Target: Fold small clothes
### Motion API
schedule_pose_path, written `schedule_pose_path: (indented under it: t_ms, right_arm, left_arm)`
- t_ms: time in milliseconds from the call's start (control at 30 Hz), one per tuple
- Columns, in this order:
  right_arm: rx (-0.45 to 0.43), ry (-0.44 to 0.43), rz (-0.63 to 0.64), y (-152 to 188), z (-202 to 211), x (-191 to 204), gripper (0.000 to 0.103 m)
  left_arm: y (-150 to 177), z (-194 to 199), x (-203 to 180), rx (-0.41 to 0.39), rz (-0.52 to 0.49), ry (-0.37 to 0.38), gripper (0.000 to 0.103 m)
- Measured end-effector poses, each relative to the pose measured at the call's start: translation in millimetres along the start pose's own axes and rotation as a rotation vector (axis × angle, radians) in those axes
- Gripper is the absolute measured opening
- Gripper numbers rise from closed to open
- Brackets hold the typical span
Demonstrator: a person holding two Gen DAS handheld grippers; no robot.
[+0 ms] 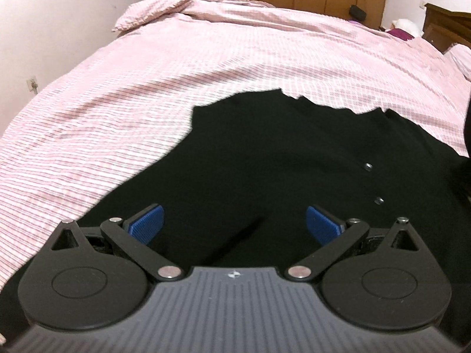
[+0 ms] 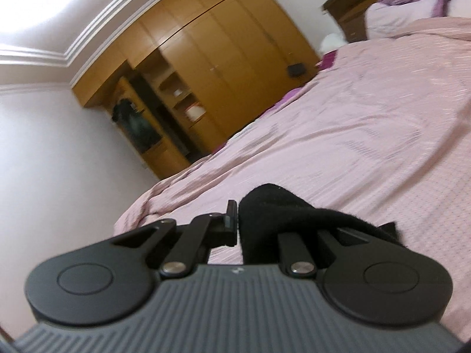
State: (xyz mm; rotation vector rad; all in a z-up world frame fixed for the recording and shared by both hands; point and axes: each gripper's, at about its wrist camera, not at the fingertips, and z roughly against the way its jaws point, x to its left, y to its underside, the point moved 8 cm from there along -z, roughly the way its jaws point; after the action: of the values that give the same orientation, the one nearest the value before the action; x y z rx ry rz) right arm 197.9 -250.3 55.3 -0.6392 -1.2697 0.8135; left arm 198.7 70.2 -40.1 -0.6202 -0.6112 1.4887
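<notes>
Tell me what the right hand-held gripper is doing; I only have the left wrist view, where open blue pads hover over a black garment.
Observer: The right hand-held gripper is shut on a bunch of the black garment.
Operator: Is that fabric lying flat?
Observer: No, it drapes over the gripper's right finger, lifted off the pink bedspread.
Operator: Which way does that camera face?
Observer: Tilted, toward a wooden wardrobe past the bed.
</notes>
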Motion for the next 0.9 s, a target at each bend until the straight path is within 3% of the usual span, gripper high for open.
schedule_pose_path:
  t_ms: [200, 400, 667, 900]
  right_arm:
    - [0.064, -0.074, 0.066, 31, -24, 57, 0.009]
    - [0.180, -0.119, 0.128, 88, -48, 95, 0.009]
    - [0.399, -0.128, 0.161, 181, -77, 95, 0.009]
    - [0.554, -0.126, 0.153, 231, -84, 95, 0.012]
  left_arm:
    - [-7, 4, 25, -0.022, 0.006, -0.024, 0.103]
    - [-5, -1, 44, -0.015, 0.039, -0.023, 0.103]
    - [4, -14, 58, 0.014, 0.070, -0.028, 0.103]
    - [9, -20, 63, 0.028, 0.088, -0.028, 0.103]
